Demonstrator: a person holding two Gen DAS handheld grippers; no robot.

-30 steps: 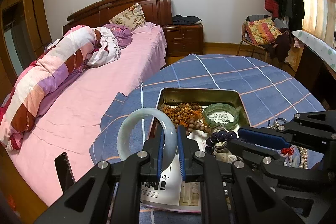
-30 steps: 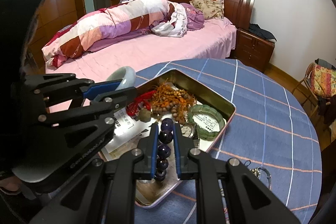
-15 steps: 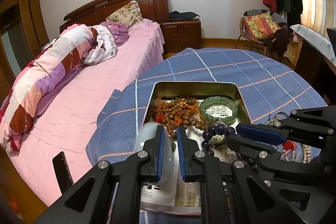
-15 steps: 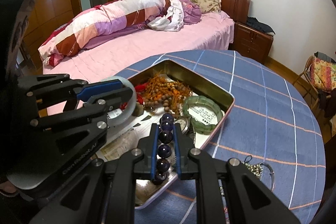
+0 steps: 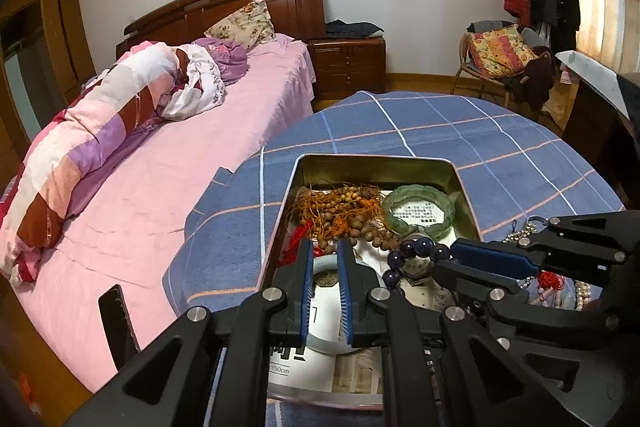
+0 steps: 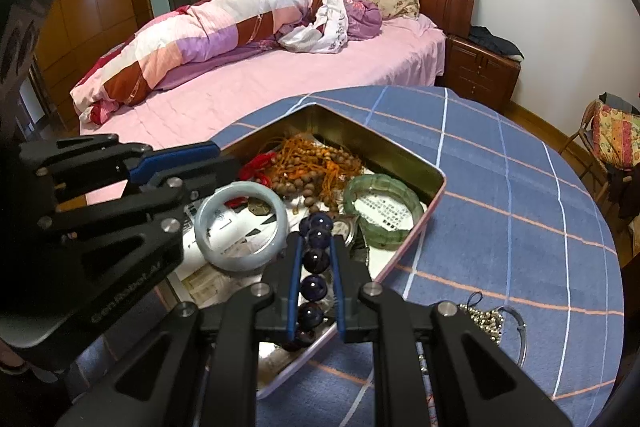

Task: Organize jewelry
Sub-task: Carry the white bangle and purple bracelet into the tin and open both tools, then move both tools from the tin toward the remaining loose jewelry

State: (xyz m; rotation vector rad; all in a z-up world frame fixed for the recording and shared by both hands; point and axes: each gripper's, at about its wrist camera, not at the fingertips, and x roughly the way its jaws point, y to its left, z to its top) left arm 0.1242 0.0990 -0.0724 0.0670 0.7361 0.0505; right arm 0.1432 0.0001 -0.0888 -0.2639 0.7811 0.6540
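Bed (image 5: 224,131) with pink sheet and a rolled patchwork quilt (image 6: 208,39), behind the bench.

Bench (image 5: 400,131), round, under a blue checked cloth, beside the bed.

Tin (image 5: 372,163), open, rectangular, gold inside, on the bench near its front edge. Printed papers line the bottom.

Left tool (image 5: 323,291), lowered into the near left part of the tin. Fingers narrowly apart, clamped across the band of the pale bangle (image 6: 240,223). From the right wrist view the bangle lies about flat on the papers, its left side under the tool.

Right tool (image 6: 315,283), over the near right part of the tin. Fingers narrowly apart, clamped on the dark bead bracelet (image 6: 314,259); the beads run in a line between the pads and stick out past the tips. Whether the bracelet's far end touches the tin's contents cannot be told.

Green bracelet (image 5: 418,209), flat in the far right corner of the tin, just beside the brown beads.

Brown bead strand (image 5: 348,215) with orange cord, heaped in the far left of the tin; a red cord (image 6: 260,163) at its left.

Silver chain (image 6: 484,319), on the cloth outside the tin, to the right.
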